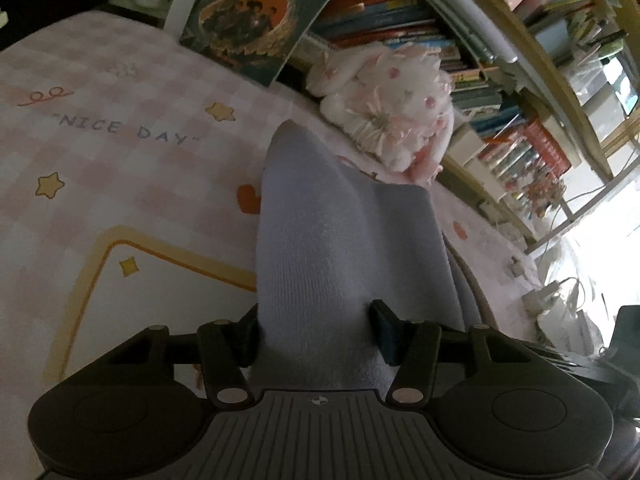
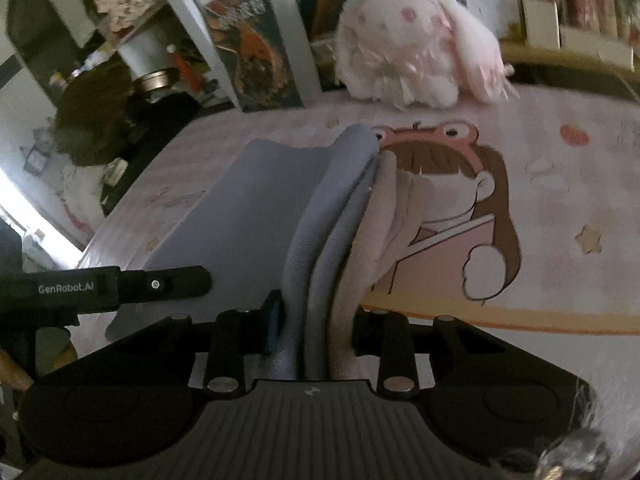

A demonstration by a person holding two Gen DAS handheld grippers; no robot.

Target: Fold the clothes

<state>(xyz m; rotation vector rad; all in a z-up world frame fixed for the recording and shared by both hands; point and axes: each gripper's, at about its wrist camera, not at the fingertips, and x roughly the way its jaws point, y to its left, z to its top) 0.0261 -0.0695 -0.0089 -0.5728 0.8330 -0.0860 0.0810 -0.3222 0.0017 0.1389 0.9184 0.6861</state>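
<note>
A pale lavender knit garment (image 1: 320, 248) is held up above the pink printed bedsheet (image 1: 120, 152). My left gripper (image 1: 316, 332) is shut on its near edge, and the fabric rises between the fingers to a peak. In the right wrist view the same lavender garment (image 2: 260, 208) runs away from me in bunched folds, with a beige-pink layer (image 2: 384, 224) beside them. My right gripper (image 2: 316, 328) is shut on this bunched cloth. The other gripper's black body (image 2: 104, 286) shows at the left.
A white and pink plush toy (image 1: 392, 108) lies at the bed's far edge, also the plush toy (image 2: 416, 48) in the right view. Behind it stand a bookshelf (image 1: 500, 80) full of books and a poster (image 1: 264, 16). Cables and plugs (image 1: 552, 300) lie at the right.
</note>
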